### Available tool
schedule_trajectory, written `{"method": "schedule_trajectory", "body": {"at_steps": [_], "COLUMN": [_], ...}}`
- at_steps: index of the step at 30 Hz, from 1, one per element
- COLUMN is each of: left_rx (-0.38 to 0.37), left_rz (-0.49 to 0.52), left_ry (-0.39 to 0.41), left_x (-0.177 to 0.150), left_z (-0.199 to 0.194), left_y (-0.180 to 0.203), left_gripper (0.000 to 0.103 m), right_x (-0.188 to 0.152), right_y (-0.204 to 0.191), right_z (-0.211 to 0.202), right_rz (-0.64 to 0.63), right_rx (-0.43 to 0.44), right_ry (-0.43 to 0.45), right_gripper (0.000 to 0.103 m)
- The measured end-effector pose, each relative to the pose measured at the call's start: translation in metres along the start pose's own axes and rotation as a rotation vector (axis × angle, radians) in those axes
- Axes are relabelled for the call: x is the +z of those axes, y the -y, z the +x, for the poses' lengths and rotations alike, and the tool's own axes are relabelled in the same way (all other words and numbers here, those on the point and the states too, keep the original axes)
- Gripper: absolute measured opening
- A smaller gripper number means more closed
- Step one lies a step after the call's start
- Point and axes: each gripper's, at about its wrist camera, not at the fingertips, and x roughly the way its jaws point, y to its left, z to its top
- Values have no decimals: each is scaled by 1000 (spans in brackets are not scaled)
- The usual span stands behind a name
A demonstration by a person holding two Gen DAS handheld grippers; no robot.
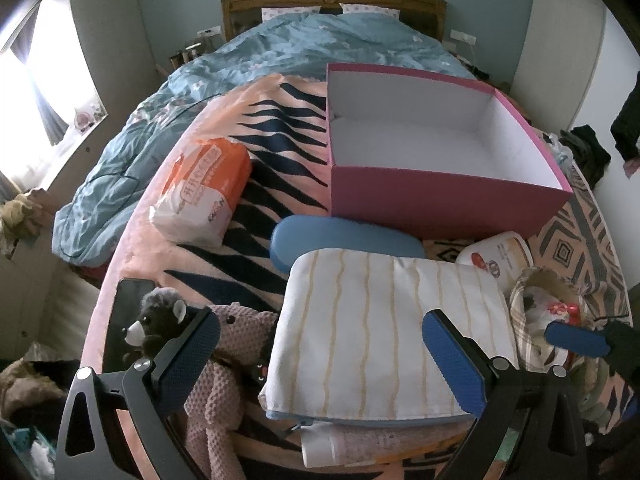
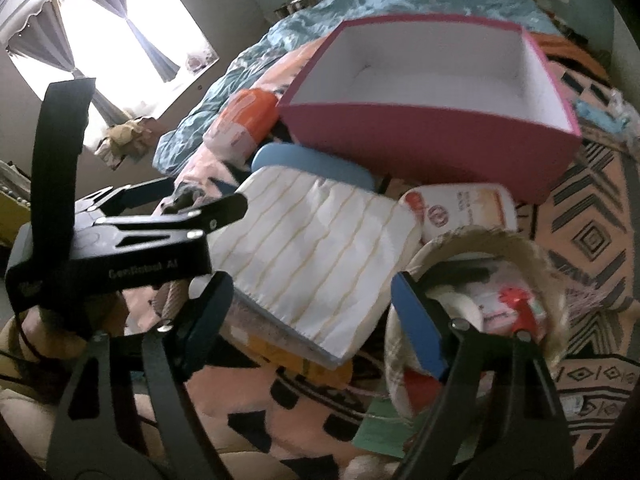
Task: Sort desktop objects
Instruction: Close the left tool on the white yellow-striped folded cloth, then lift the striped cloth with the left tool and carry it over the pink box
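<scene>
Left wrist view — bed covered by a pink blanket (image 1: pixel 256 128) with dark stripes, items laid out on it. Far right: pink box (image 1: pixel 440 196), lid off, white inside, nothing in it. Just near of the box: blue case (image 1: pixel 340 236), partly under a folded white cloth (image 1: pixel 384 340) with pale yellow wavy stripes. The left gripper (image 1: pixel 324 356) hangs over this cloth with fingers spread wide, one either side of it, holding nothing. Far left: orange-and-white pack (image 1: pixel 204 192) with Chinese print, too small to read. Near left: dark plush bear (image 1: pixel 160 320), pink knitted plush (image 1: pixel 224 364) and a black phone (image 1: pixel 124 320) lying flat beside them. Right of the cloth: white round tub (image 1: pixel 496 252) with a red label, unreadable, and a woven basket (image 1: pixel 532 280) holding small packets.

Right wrist view — the right gripper (image 2: pixel 312 320) is likewise released, its blue-padded right finger (image 2: pixel 416 328) at the basket (image 2: pixel 516 240) rim, left finger near the cloth (image 2: pixel 316 252) edge. The other gripper's black body crosses the left of this view and hides the plush toys; it reads "GenRobot AI". Box (image 2: pixel 432 140) stands beyond.
</scene>
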Motion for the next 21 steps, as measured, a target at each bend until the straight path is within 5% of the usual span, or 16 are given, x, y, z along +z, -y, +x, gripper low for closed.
{"method": "schedule_trajectory", "body": {"at_steps": [7, 21], "left_rx": [-19, -56], "left_rz": [-16, 22], "left_ry": [-36, -77], "left_x": [0, 1], "left_z": [12, 25], "left_y": [-9, -6], "left_gripper": [103, 103], "right_x": [-5, 1], "right_y": [5, 21], "right_z": [23, 24], "right_rz": [31, 75], "right_rx": [66, -40], "right_ry": [-91, -158], "right_gripper": [75, 70]}}
